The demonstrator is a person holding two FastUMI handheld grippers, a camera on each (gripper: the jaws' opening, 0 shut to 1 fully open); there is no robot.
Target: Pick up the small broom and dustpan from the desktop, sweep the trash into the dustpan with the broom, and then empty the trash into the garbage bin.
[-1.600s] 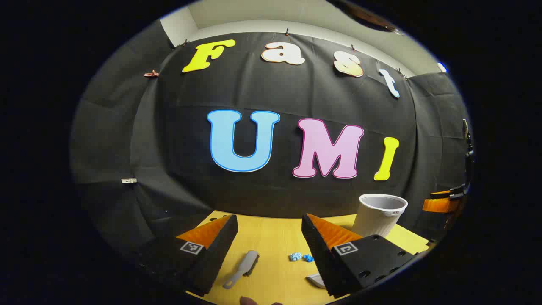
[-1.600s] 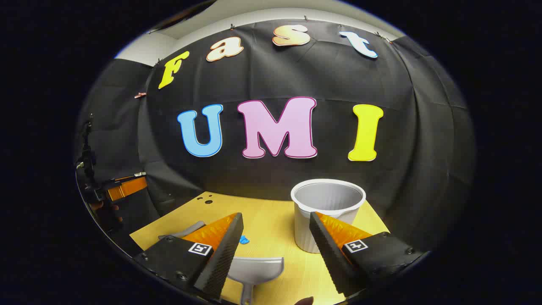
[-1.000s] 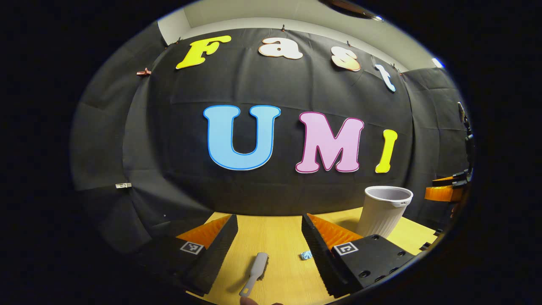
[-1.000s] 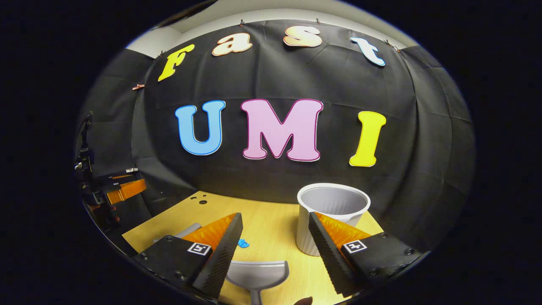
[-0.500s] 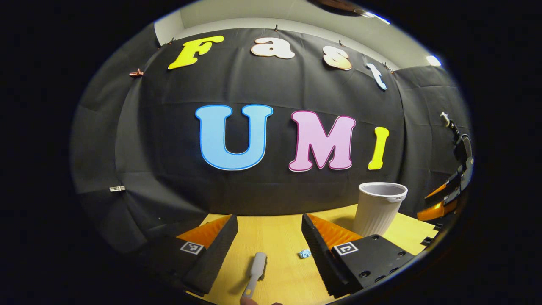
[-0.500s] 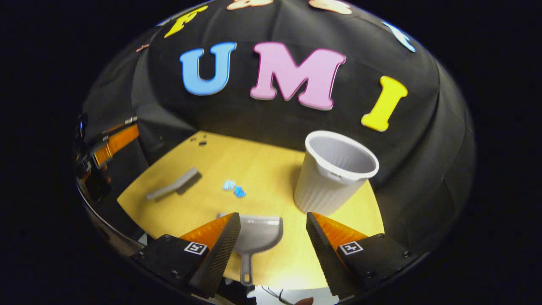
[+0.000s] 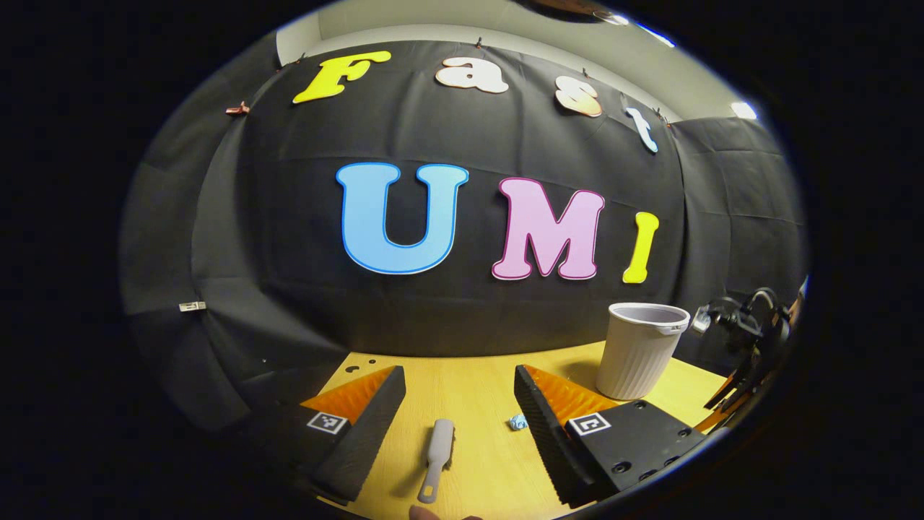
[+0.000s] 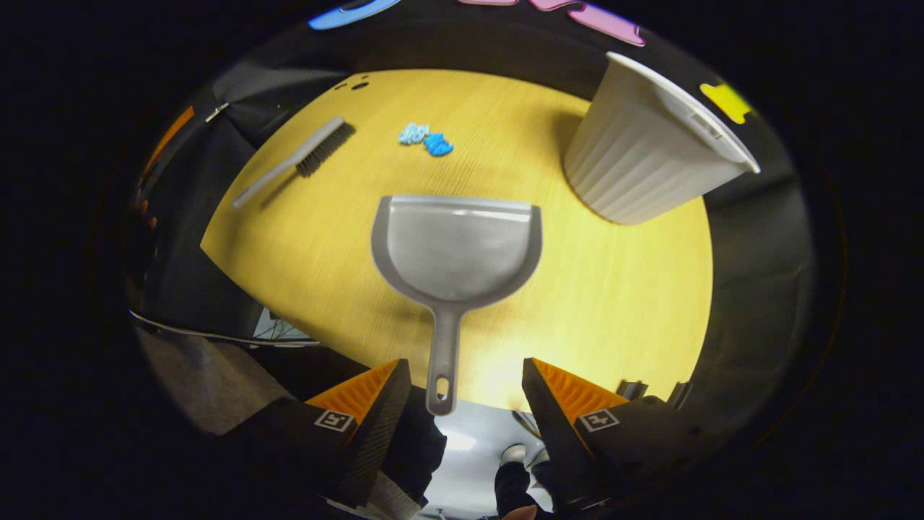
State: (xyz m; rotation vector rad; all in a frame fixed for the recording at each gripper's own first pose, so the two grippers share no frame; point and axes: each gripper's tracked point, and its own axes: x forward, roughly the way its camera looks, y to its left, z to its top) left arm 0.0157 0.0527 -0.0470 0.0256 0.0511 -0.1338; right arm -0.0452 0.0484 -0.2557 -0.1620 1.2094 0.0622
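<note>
A small grey broom (image 7: 437, 452) lies on the yellow desktop (image 7: 476, 397) between the fingers of my open left gripper (image 7: 460, 379), just ahead of them. Blue crumpled trash (image 7: 517, 422) sits beside its right finger. In the right gripper view I look down on the grey dustpan (image 8: 457, 245), its handle pointing at my open right gripper (image 8: 465, 372), which hovers above the handle's end at the desk's near edge. The broom (image 8: 292, 161) lies at far left there, the blue trash (image 8: 426, 139) beyond the pan. The white ribbed bin (image 8: 646, 152) stands at the right.
The bin (image 7: 637, 349) stands at the desk's far right in the left gripper view, with the other gripper (image 7: 747, 339) past it. Below the desk's near edge (image 8: 404, 393) the floor and a person's legs show. Two small holes (image 8: 354, 83) mark the far corner.
My right gripper has risen and tipped steeply downward, pulling back to the desk's near edge over the dustpan handle. My left gripper shifted slightly; the broom stays between its fingers.
</note>
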